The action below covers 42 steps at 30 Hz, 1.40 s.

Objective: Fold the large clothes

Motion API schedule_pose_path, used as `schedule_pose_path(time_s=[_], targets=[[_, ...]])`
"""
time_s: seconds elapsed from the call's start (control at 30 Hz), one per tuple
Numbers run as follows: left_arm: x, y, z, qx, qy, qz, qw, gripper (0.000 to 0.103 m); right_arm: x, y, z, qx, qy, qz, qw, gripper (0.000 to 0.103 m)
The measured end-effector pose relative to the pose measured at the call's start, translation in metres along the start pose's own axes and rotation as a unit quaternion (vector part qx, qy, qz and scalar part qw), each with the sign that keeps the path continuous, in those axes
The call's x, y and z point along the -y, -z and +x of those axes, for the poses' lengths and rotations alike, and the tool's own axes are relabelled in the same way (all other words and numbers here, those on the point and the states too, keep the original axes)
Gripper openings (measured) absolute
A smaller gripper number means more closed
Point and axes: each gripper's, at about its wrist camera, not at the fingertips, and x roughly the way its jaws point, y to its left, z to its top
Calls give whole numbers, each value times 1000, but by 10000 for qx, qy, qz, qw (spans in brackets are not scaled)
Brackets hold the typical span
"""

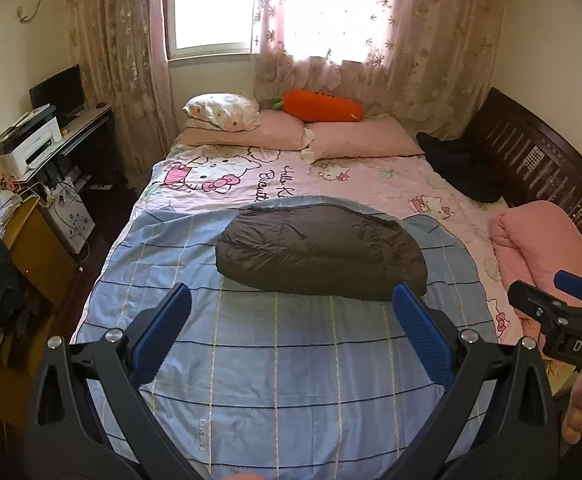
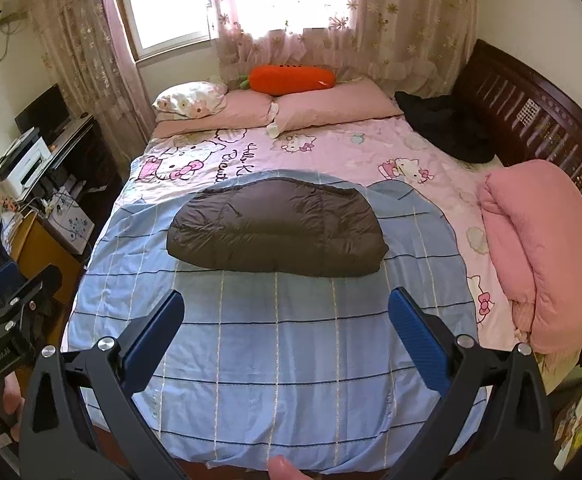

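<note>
Centrally in both views, a folded dark grey puffy coat lies on a blue checked sheet spread over the pink bed. Both tools hang above the sheet's near part, well short of the coat: left gripper and right gripper each have fingers spread wide, holding nothing.

Both wrist views look from the foot of the bed toward the window.

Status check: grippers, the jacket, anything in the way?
Left gripper open, empty. Right gripper open, empty. Dark puffer jacket lies folded on blue plaid sheet, untouched. Nothing between grippers and jacket.
</note>
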Motion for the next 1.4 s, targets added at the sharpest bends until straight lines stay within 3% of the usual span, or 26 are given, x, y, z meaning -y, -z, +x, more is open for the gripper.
schedule_pose_path(time_s=[1.4], targets=[[2, -6, 20, -164, 349, -103, 9992, 101, 14, 4, 8, 35, 148, 337, 9993, 102]])
